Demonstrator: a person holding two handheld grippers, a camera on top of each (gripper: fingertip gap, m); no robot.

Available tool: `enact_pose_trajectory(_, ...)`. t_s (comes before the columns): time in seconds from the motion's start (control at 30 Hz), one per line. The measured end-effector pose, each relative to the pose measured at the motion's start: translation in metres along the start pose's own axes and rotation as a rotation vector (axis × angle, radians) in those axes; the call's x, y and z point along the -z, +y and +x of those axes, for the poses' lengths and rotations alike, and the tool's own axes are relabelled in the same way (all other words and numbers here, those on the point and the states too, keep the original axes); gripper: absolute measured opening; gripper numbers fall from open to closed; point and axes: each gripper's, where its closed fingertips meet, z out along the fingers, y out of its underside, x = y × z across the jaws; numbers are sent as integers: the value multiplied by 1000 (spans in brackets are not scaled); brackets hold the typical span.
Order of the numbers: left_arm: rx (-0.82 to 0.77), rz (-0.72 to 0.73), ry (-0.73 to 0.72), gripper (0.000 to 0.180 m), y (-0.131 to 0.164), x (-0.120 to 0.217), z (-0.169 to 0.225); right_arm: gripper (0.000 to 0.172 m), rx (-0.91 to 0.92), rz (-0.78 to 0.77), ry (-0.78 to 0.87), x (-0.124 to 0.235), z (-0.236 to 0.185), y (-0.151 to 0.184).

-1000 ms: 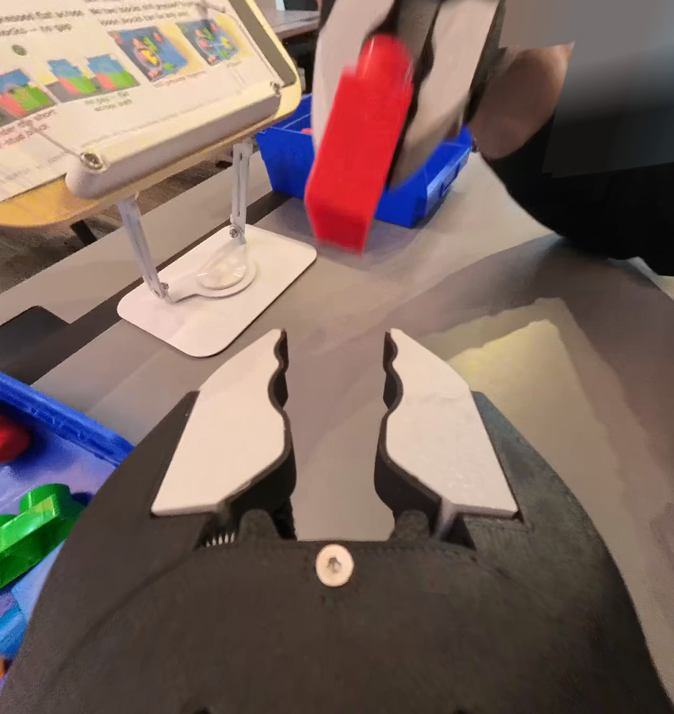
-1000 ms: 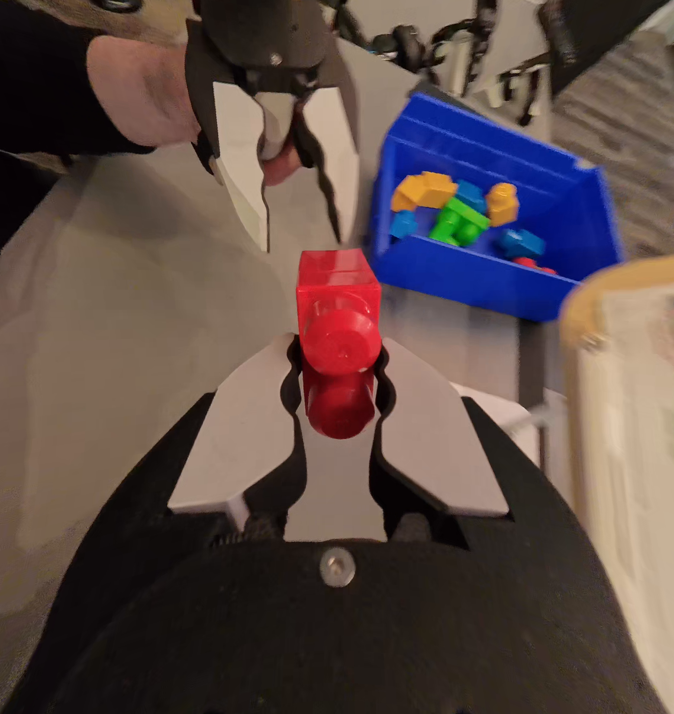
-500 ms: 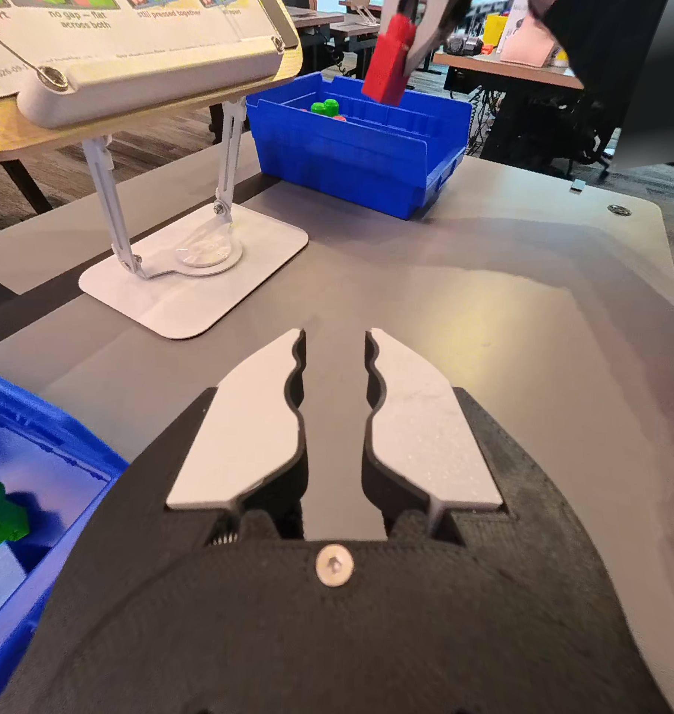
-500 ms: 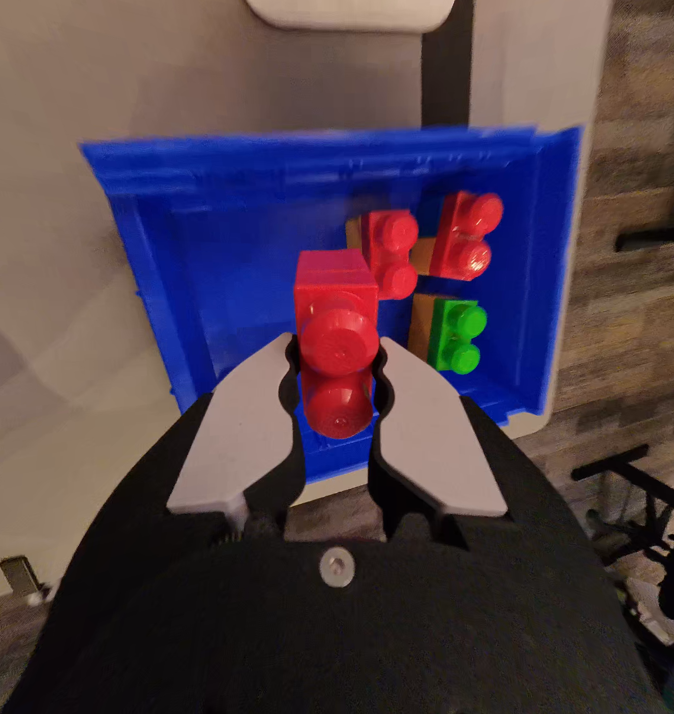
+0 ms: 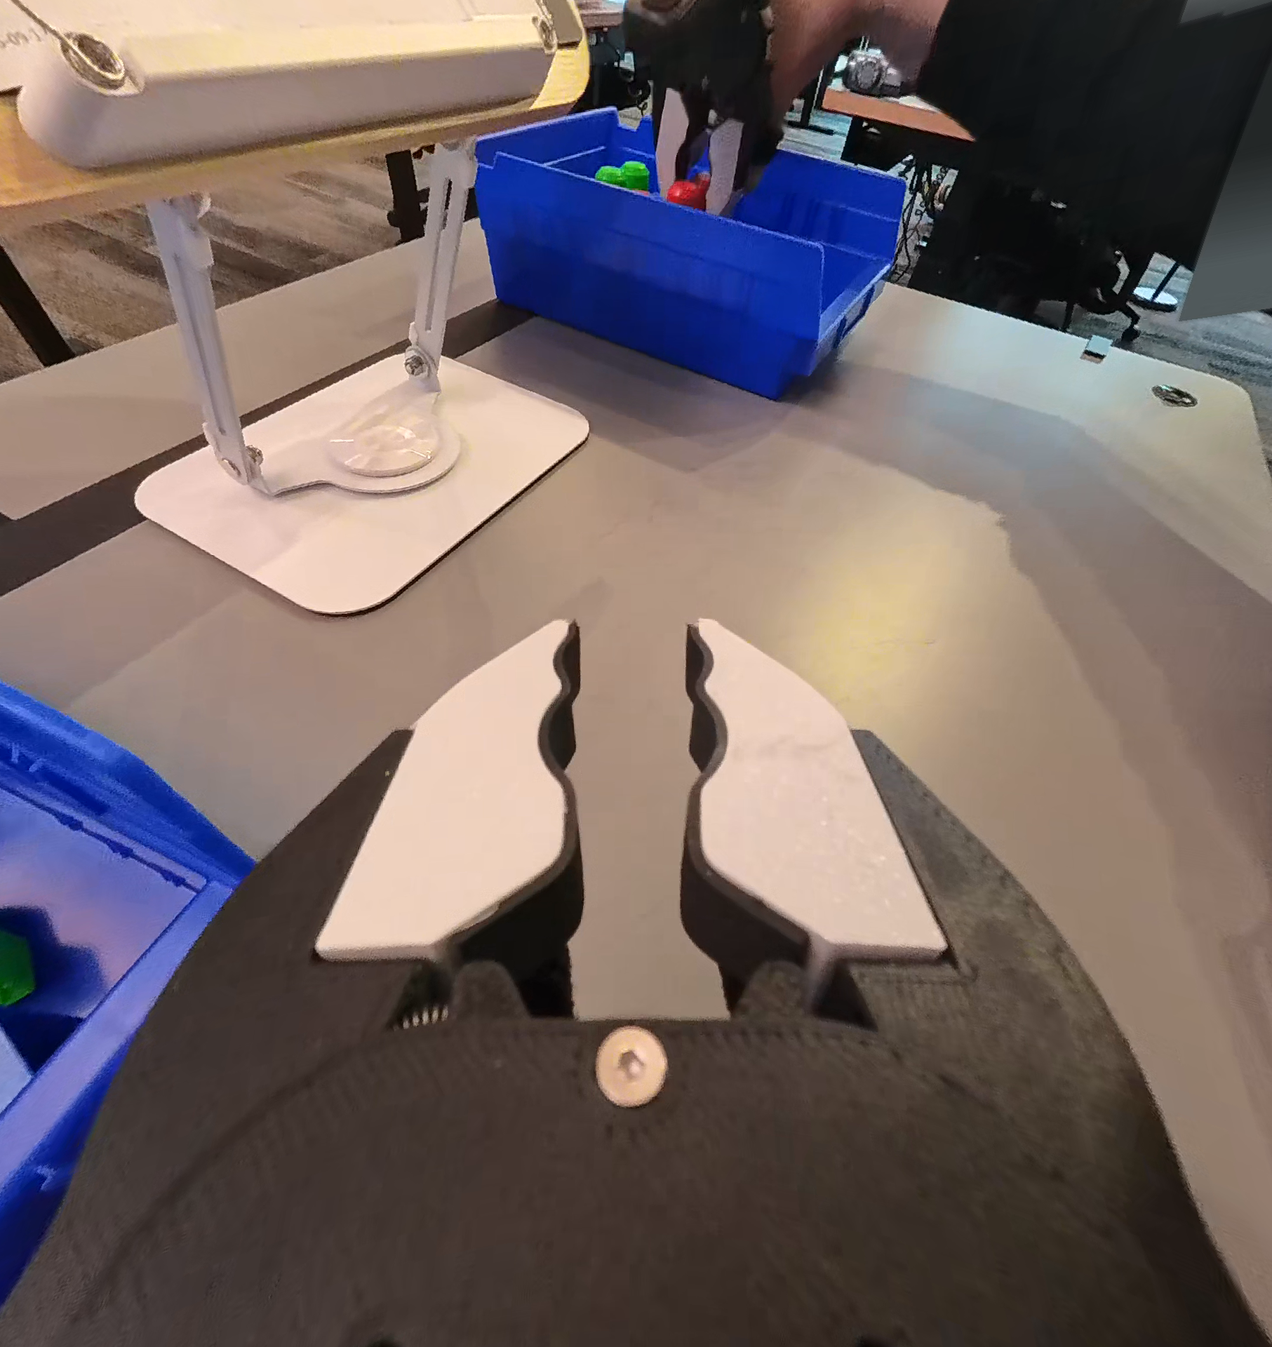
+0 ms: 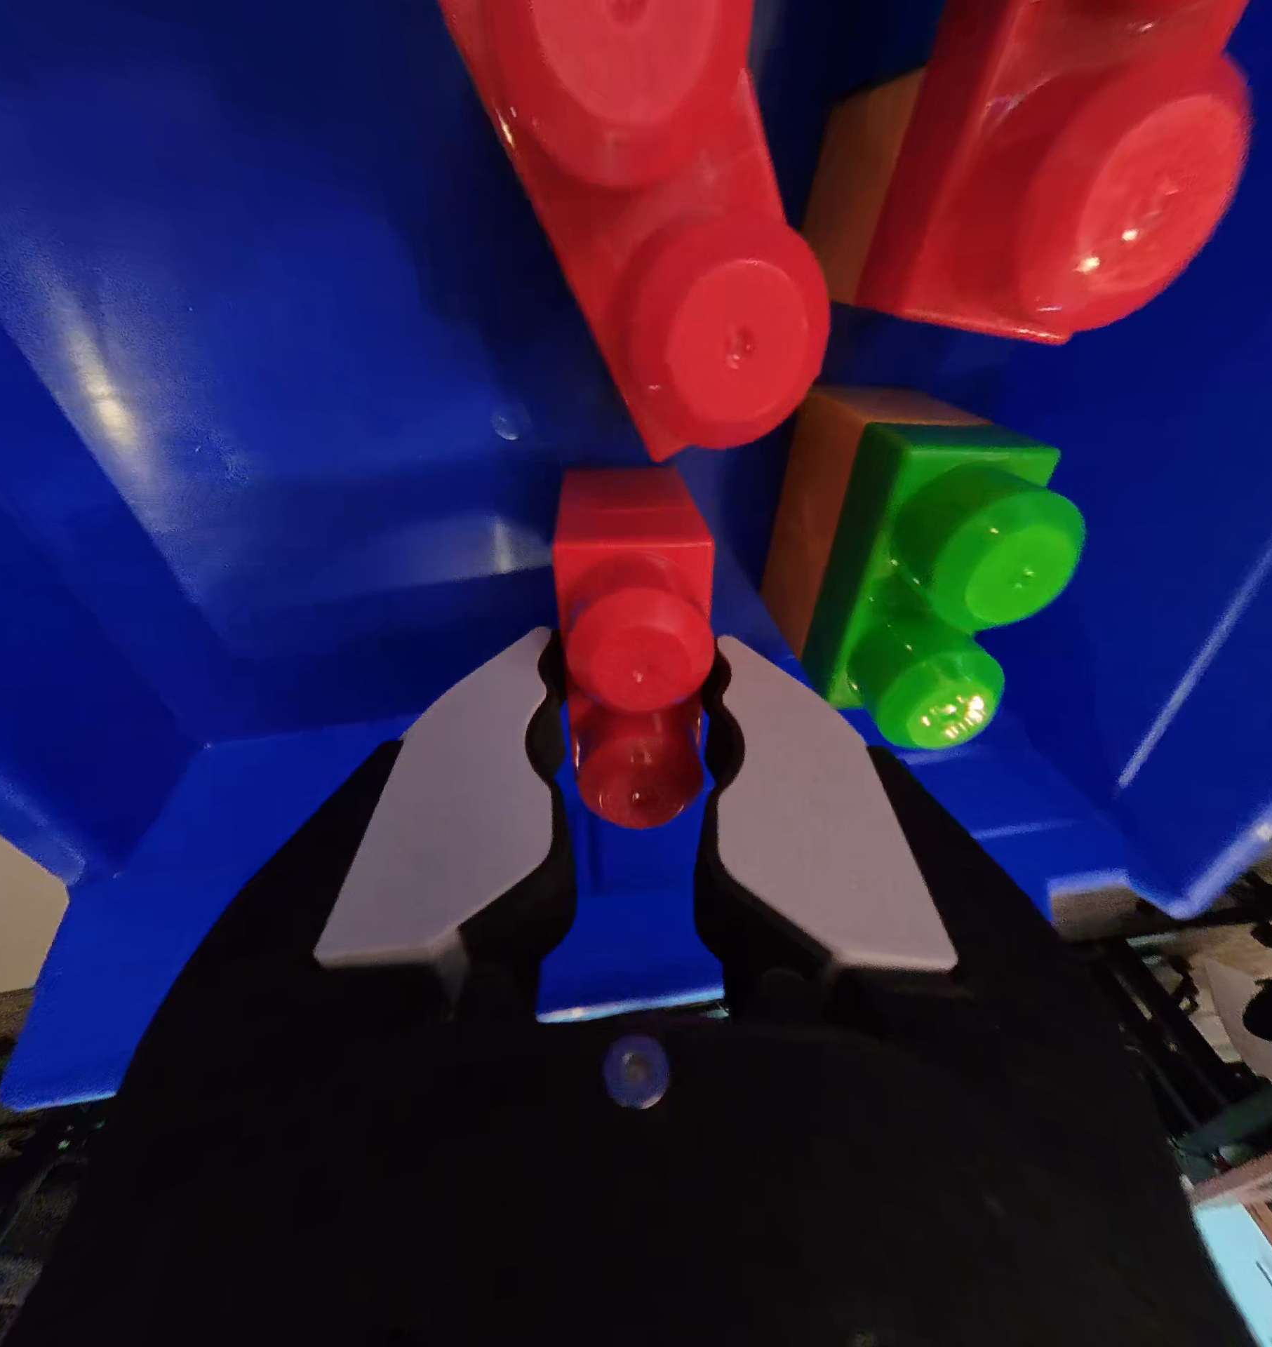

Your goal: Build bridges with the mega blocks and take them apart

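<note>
A red 2-stud block [image 6: 636, 641] sits clamped in the right tool [image 6: 634, 656], low inside the blue bin [image 6: 217, 364] beside 2 red blocks and a green block [image 6: 939, 583] — the left tool [image 5: 631, 634] hangs part-open and bare over the grey bench [image 5: 910, 547].

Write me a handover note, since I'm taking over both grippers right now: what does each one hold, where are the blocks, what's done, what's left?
Right gripper: shut on a red block, lowered into the far blue bin.
Left gripper: open, nothing between its fingers, over the grey table.
Blocks: two more red blocks and a green block lie in that bin; the near blue bin holds another green one.
Done: no bridge stands on the table.
Left: release the red block into the bin.
</note>
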Motion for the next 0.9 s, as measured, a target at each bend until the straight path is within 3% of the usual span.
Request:
enact_pose_trajectory(0.1,-2,-4,-4,27,1,1,-1,37,6,-10,-4,0,1,0)
enact_pose_trajectory(0.17,-1,6,-3,27,0,3,-1,54,-11,-16,12,10,0,1)
enact_pose_trajectory(0.2,-2,7,-5,27,-1,4,-1,54,-7,-17,32,18,0,0)
enact_pose_trajectory(0.37,5,7,-9,27,0,3,-4,49,153,99,136,51,-4,-53)
enact_pose_trajectory(0.47,-1,3,-15,27,1,3,-2,51,226,72,159,43,-1,-78)
enact_pose_trajectory(0.67,-2,10,-18,27,1,5,-3,35,257,29,87,19,1,-90)
enact_pose_trajectory(0.9,-1,16,-32,27,0,10,-6,34,60,89,41,20,-5,-92)
